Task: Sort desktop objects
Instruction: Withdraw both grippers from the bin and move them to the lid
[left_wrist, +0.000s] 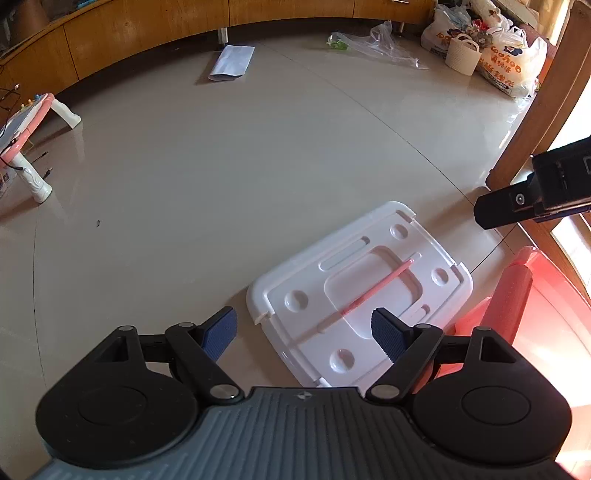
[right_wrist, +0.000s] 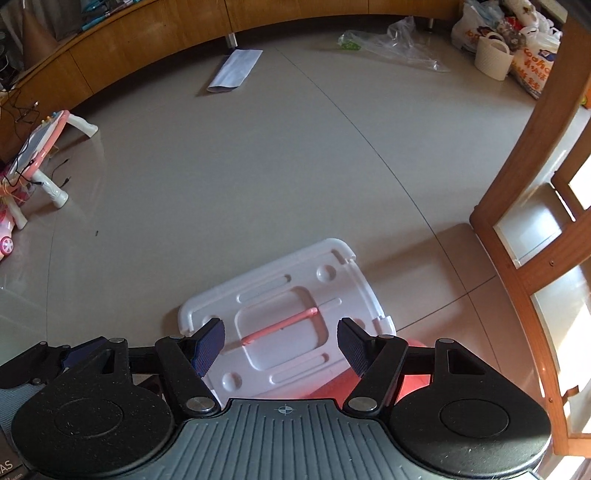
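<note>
Left wrist view shows the left gripper (left_wrist: 304, 328) and right gripper (right_wrist: 280, 343) hovering, fingers apart and empty, above a pink pen (left_wrist: 373, 291) lying in the white lid's (left_wrist: 280, 291) recess on the floor (left_wrist: 221, 166).

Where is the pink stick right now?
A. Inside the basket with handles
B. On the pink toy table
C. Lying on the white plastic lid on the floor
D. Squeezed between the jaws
C: the pink stick lies slanted across the white plastic lid, with nothing gripping it.
</note>
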